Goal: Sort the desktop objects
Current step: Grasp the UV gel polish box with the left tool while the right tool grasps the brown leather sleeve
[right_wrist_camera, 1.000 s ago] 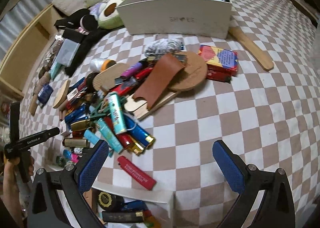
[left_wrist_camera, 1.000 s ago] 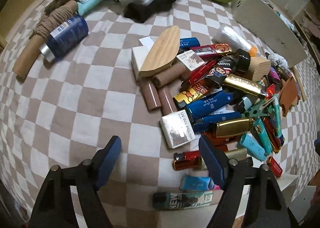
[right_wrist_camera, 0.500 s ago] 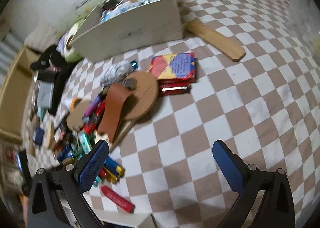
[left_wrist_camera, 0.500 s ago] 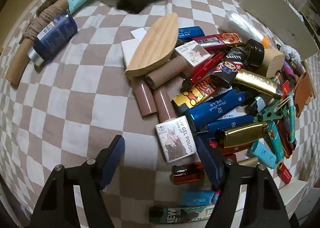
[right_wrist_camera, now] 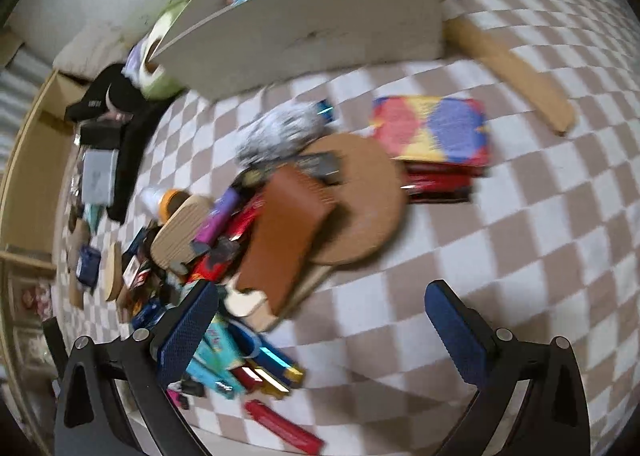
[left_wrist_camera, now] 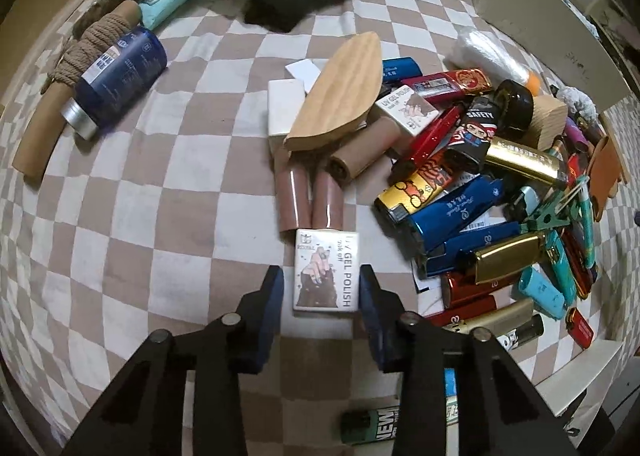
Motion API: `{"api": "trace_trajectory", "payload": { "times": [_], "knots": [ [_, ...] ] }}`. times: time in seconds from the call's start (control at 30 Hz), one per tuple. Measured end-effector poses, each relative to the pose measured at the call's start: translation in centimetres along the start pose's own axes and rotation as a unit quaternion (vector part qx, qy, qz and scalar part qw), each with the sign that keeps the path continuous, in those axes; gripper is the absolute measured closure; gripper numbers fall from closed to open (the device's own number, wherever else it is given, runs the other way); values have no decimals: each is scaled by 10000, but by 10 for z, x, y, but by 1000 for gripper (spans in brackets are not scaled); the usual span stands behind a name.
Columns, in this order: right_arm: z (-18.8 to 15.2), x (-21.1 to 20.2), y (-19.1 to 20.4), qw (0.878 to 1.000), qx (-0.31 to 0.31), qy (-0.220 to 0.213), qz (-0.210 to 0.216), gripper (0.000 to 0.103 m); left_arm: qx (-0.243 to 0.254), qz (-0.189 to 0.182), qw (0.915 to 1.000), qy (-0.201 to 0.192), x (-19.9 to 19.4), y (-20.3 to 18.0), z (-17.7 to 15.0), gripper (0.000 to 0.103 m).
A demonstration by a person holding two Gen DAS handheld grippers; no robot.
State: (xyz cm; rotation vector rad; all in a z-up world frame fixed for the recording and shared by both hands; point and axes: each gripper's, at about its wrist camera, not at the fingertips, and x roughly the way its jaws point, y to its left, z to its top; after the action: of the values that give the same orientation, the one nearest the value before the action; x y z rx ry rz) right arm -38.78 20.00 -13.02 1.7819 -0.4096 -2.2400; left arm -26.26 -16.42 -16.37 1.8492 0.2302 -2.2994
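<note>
The white gel polish box lay flat on the checkered cloth at the near edge of the pile, its far end touching two brown tubes that lay side by side. The left tool pointed steeply down over it, and its jaws had just been closing, with the box between them. The blue pads stood at the box's two long sides, touching or all but touching; a firm grip could not be told. To the right of the box lay a heap of lighters, blue, gold and red, and beyond the tubes a leaf-shaped wooden piece leaned on a white block. A dark blue bottle lay well apart at the left.

The right tool hung wide with nothing between its jaws, above bare cloth beside a brown leather case and a round cork mat. That view was blurred.
</note>
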Motion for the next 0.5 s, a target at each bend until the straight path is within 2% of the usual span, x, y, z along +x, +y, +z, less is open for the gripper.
{"api": "trace_trajectory", "payload": {
  "times": [0.03,0.1,0.13,0.33,0.47,0.5],
  "knots": [
    [1,5,5,10000,-9,61,38,19,51,37,10000,-14,0,-1,0,66],
    [2,15,16,9999,53,138,58,33,141,112,9998,-21,0,-4,-1,66],
    [2,19,21,9999,47,104,-18,36,175,144,9997,-20,1,-5,-2,66],
    [5,37,38,9968,168,-254,-742,36,313,291,9991,-32,2,-11,-3,66],
    [10,42,52,9903,-160,-494,-1291,37,291,268,9992,-54,2,-10,0,66],
    [10,44,55,9880,-276,-511,-1430,41,290,265,9992,-57,2,-10,0,66]
  ]
}}
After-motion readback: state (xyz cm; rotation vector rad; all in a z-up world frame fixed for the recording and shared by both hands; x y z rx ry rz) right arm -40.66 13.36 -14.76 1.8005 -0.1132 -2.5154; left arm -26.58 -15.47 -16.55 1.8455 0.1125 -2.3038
